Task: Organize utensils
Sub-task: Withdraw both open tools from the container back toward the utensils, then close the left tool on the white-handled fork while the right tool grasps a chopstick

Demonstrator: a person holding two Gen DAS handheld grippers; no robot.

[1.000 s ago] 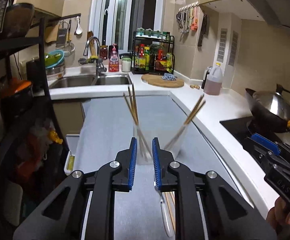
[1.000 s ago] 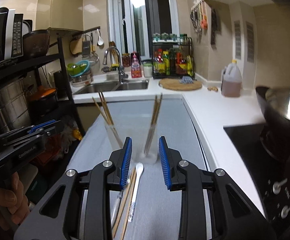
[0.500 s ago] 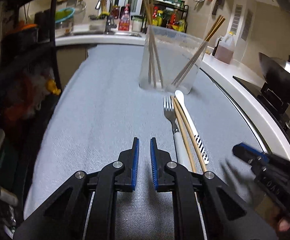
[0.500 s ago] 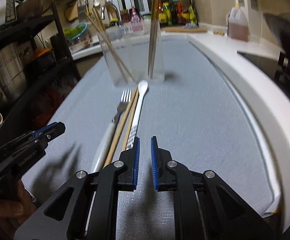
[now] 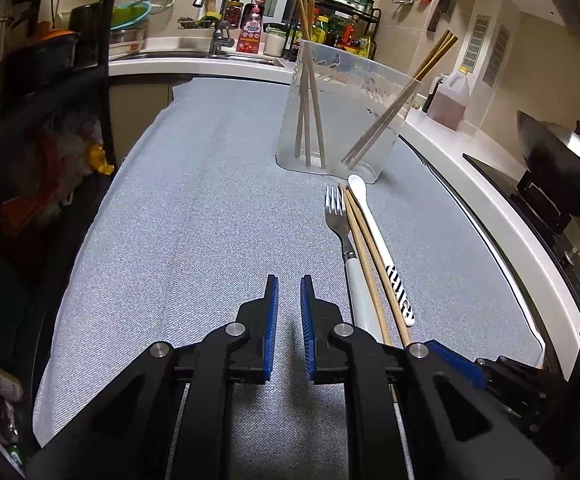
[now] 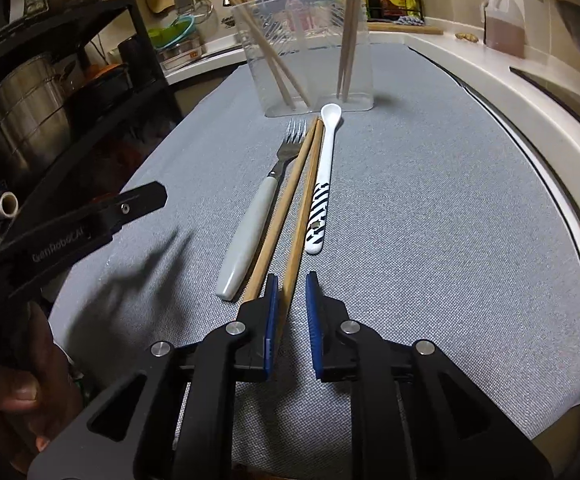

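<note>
Opening a little, my right gripper (image 6: pixel 291 312) has the near end of one chopstick of the loose pair (image 6: pixel 290 208) between its pads, unpinched as far as I can judge; the other stick passes just outside the left pad. To do this pick well I would centre on both sticks, or clearly on one, before squeezing, and lift by the near end so the tips clear the fork (image 6: pixel 258 204) at ten o'clock and the striped spoon (image 6: pixel 321 184) at one o'clock. My left gripper (image 5: pixel 288 320) sits with its jaws nearly together on nothing. At twelve o'clock stands the clear holder (image 6: pixel 301 48), already carrying chopsticks. Everything lies on a grey cloth (image 6: pixel 449 200) over the counter; a wok (image 5: pixel 557 160) sits at three o'clock, the sink faucet (image 5: pixel 216 12) beyond.
</note>
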